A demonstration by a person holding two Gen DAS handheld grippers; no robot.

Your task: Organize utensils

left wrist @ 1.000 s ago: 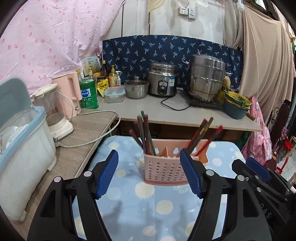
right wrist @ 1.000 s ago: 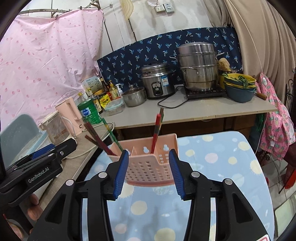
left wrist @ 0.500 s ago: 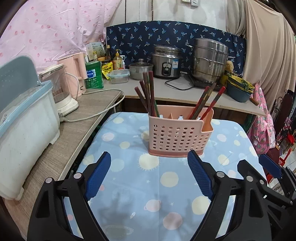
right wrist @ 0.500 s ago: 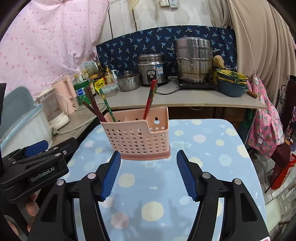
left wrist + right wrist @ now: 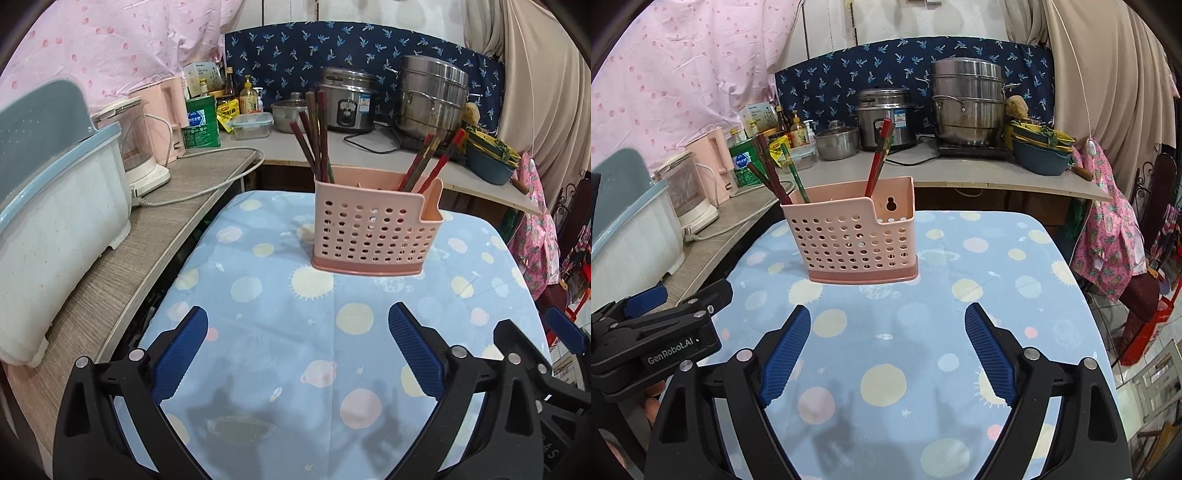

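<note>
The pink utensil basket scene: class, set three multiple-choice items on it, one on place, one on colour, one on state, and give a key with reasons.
1. Where does the pink basket stand?
A. on the blue cloth
B. on the grey counter
C. inside the white bin

2. What colour are the gripper pads?
A. red
B. blue
C. green

3. How is the right gripper?
A. shut on a chopstick
B. shut on the basket
C. open, holding nothing

Key: A, its base rests on the cloth; B, both pads are blue; C, cloth shows between its fingers.
</note>
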